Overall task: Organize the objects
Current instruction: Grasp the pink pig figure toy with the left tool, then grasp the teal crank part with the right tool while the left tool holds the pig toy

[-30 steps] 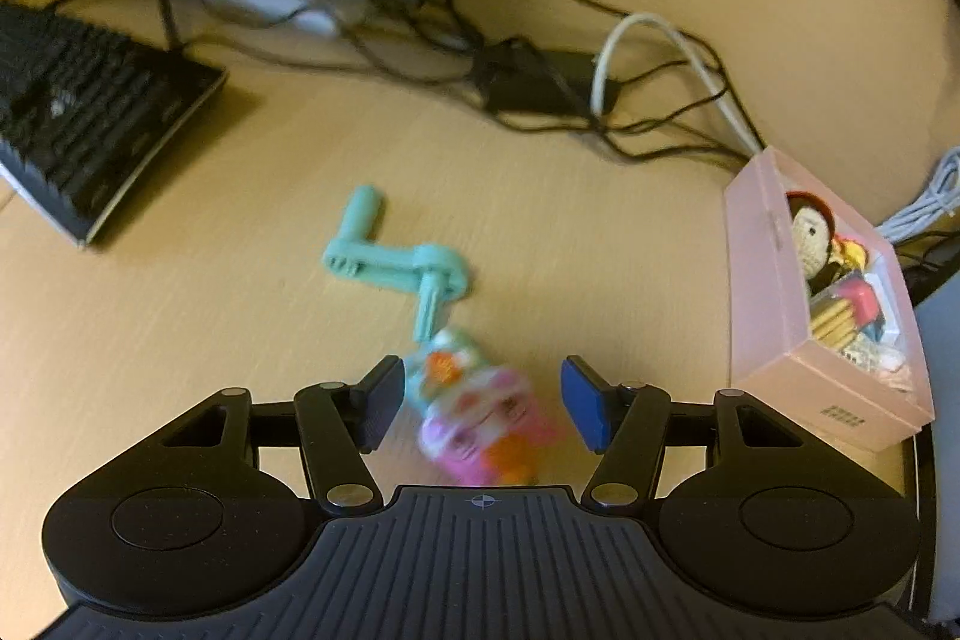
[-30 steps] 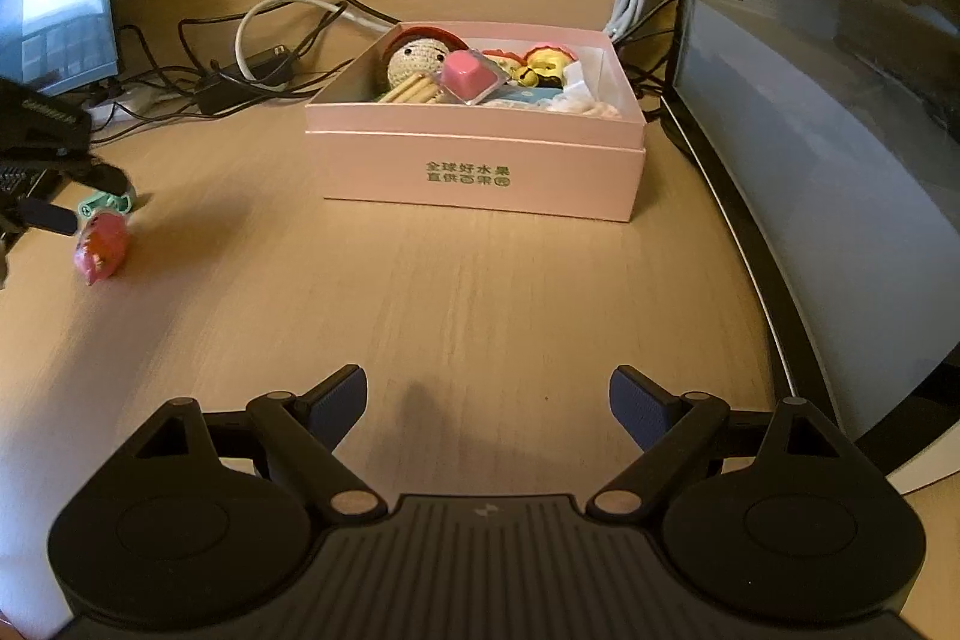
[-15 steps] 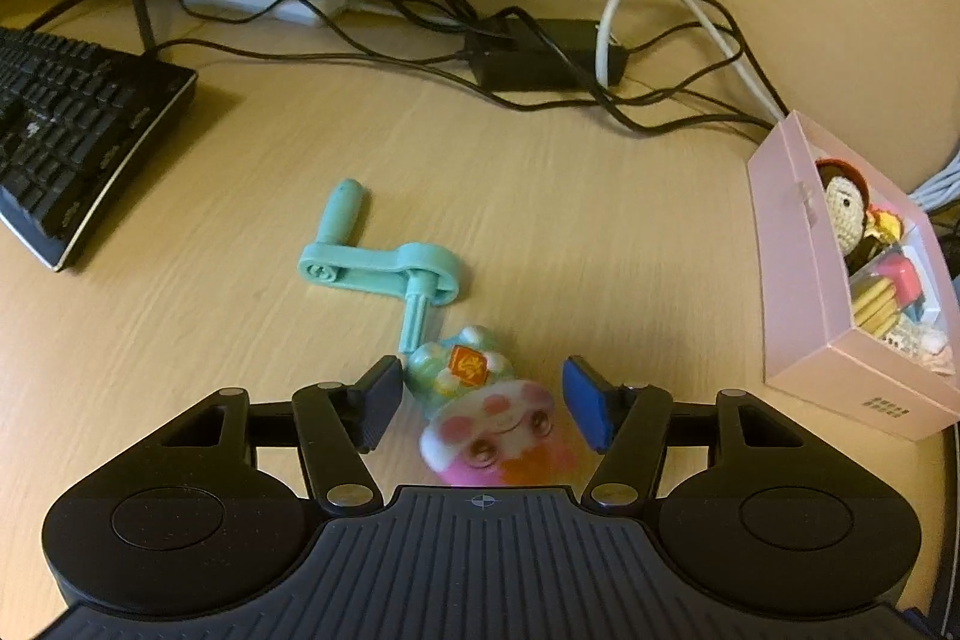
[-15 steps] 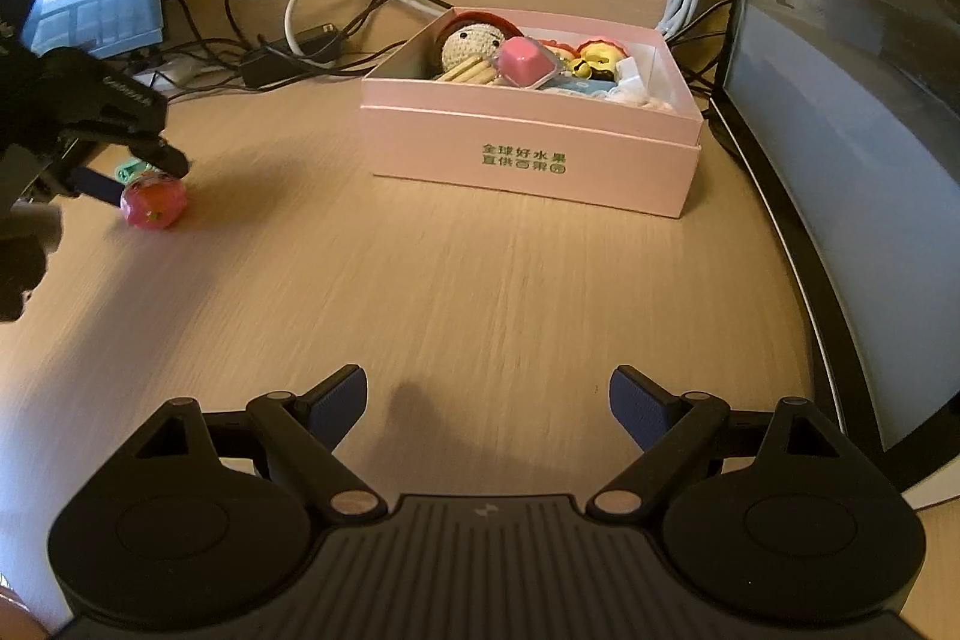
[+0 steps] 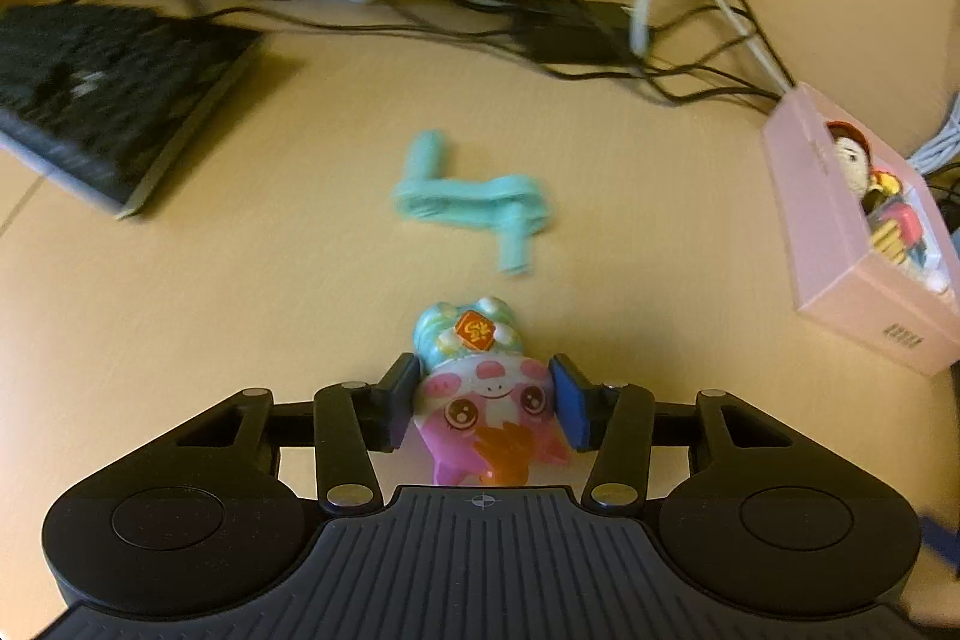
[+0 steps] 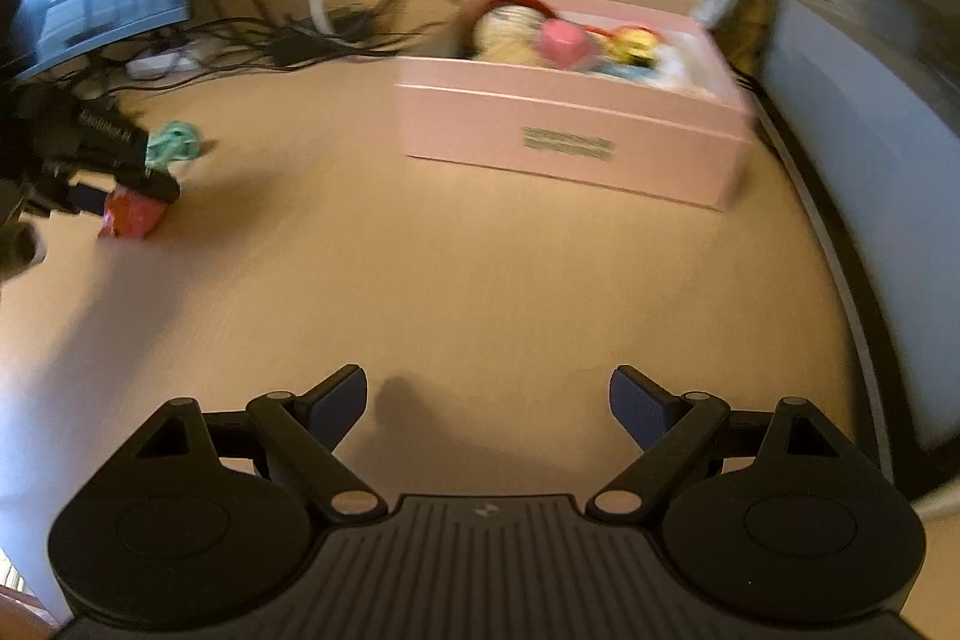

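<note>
The setting was a light wooden desk (image 5: pixel 240 316) cluttered along its back edge, with the pink box (image 5: pixel 828 220) taken as the reference point. Furthest left of the box lay a black keyboard (image 5: pixel 114 99), with a tangle of dark cables (image 5: pixel 570 39) behind it running toward the box. Between keyboard and box, a teal crank-shaped toy (image 5: pixel 474 202) lay flat on the desk, not yet collected. Nearer than the crank and well left of the box, the left gripper (image 5: pixel 486 400) had just been closing, and its blue pads pressed both sides of the pink cartoon figurine (image 5: pixel 486 388), which faced the camera. The grip sat across the figurine's wide head, judged a sound hold for carrying. The box already contained a crocheted doll (image 5: pixel 852 153) and other small toys, so it was judged the collection point for the figurine. In front of the box, the right gripper (image 6: pixel 486 400) hovered over bare desk, jaws wide apart and empty, judged to be waiting its turn.
</note>
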